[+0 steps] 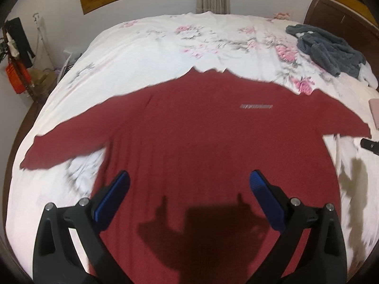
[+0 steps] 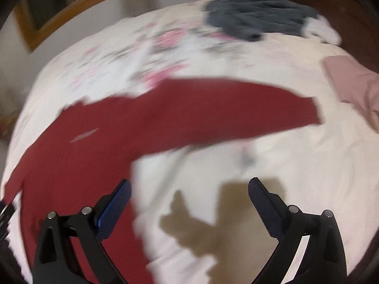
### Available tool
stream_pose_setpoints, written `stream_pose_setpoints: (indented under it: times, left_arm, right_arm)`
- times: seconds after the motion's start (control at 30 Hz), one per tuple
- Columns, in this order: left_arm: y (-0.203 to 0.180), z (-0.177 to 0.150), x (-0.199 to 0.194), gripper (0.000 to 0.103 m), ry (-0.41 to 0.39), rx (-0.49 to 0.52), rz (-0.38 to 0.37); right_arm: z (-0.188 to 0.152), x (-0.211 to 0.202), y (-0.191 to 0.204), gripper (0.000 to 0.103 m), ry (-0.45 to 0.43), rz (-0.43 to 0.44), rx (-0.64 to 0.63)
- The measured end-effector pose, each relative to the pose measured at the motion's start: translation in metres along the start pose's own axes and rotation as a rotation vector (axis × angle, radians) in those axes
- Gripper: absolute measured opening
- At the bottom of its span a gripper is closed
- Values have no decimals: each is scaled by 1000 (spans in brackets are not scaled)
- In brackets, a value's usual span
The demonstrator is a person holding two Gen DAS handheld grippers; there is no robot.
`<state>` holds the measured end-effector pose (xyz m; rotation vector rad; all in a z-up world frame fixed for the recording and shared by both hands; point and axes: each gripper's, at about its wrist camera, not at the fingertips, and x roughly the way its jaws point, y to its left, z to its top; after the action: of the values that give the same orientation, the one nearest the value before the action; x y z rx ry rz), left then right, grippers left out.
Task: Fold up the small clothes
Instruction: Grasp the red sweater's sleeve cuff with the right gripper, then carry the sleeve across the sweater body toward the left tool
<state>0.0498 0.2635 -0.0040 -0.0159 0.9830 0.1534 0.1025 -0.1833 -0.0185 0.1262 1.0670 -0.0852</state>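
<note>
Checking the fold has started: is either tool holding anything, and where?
Nothing is held. The left tool and right tool are both open above the red shirt.

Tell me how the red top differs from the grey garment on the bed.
The red top lies spread flat with both sleeves out to the sides; the grey garment sits crumpled in a heap. The red top looks smooth and carries a small pale label on the chest; the grey garment looks thick and fluffy. The red top lies right under the open left gripper; the grey garment lies at the far corner by the headboard. Both rest on the floral sheet, unfolded.
</note>
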Motion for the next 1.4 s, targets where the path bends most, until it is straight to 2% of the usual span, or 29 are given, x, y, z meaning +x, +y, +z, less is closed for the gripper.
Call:
stream_pose_setpoints:
  times: [0.13,0.27,0.43,0.57,0.67,0.73,0.8,0.83,0.9,0.97,1.13,1.27,1.4]
  left_arm:
    - [-23,24,17,100,-8,-13,-24]
    - [-39,44,33,100,-15,-39,-33]
    - [-57,65,57,100,-17,-44,-13]
    - [-69,68,69,100,-14,-20,6]
    - [-71,65,73,100,-14,2,14]
    - [-71,61,74,100,-11,14,25]
    - [-68,59,77,100,0,11,28]
    - [-66,59,78,100,6,5,27]
    - [-62,57,78,100,13,-9,22]
    - [-57,58,78,100,14,-13,26]
    - [-44,62,78,100,24,-42,28]
    - [-35,63,80,100,34,-48,37]
    - [-29,63,79,100,47,-64,19]
  right_arm:
    - [55,35,-82,99,40,-70,88]
    - [88,73,-155,98,124,-128,172]
    - [105,101,-204,97,179,-128,217]
    - [102,127,-220,89,245,-92,252]
    - [95,135,-221,83,244,-60,258]
    - [92,132,-219,69,217,-65,243]
    - [90,124,-219,46,197,-67,236]
    - [91,120,-219,40,181,-69,231]
    - [92,111,-218,11,159,-63,213]
    - [94,102,-214,10,137,-61,208]
    - [96,67,-197,10,45,65,206]
    - [100,49,-149,9,17,162,125]
    - [98,37,-82,9,2,278,26]
